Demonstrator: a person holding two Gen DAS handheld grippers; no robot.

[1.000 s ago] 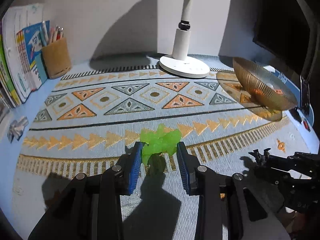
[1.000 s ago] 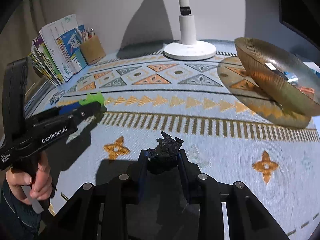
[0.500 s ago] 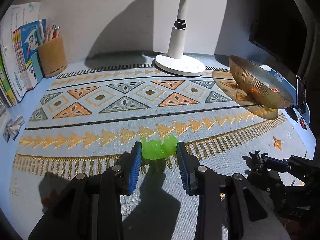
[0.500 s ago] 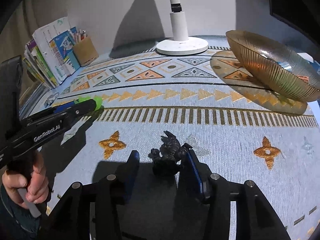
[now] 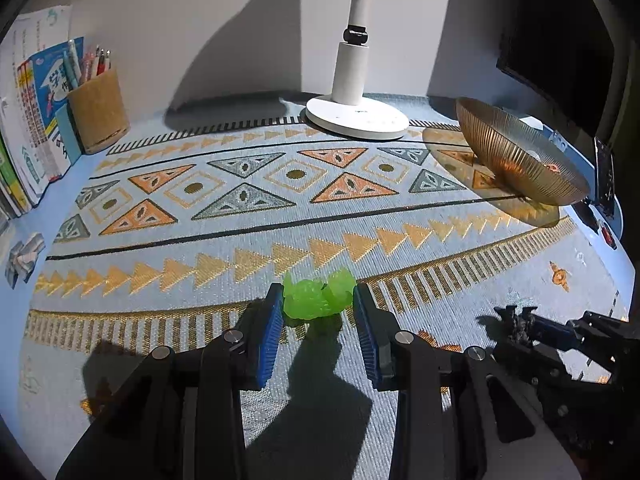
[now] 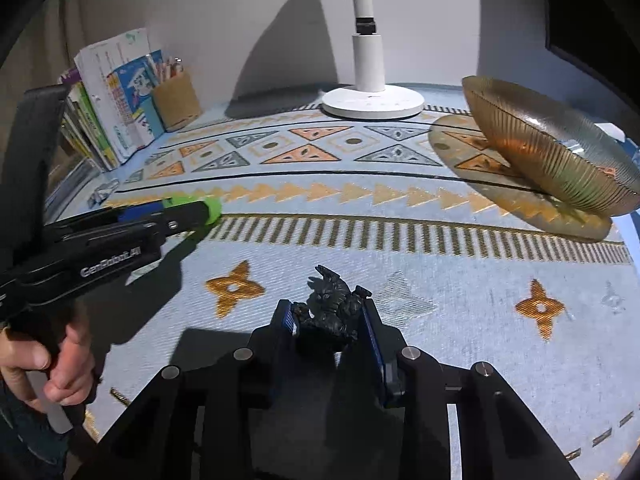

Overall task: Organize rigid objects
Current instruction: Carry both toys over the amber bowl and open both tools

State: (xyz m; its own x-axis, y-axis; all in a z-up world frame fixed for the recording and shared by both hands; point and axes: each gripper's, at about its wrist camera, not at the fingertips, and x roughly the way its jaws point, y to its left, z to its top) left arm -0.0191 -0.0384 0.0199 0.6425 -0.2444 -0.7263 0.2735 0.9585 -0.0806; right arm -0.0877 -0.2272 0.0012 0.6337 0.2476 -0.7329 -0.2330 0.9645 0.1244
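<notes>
Clearly the bowl (image 6: 552,160) lies far and right of both claws. The right claw (image 6: 330,316), nearer it, has just been closing and grips the black figure (image 6: 330,308); the left claw (image 5: 318,308) clamps the green figure (image 5: 318,300) low over the counter (image 5: 240,240).

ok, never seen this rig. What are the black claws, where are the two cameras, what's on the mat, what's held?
No robot: a person holds a two-finger gripper in each hand, and a fisheye camera on each looks along its fingers. The left view shows the left gripper shut on a green figure. The right view shows the right gripper, whose jaws have just been closing, gripping a black figure; the hand there holds the left gripper. On the mat stand a lamp, an amber bowl, a pen cup and books.
</notes>
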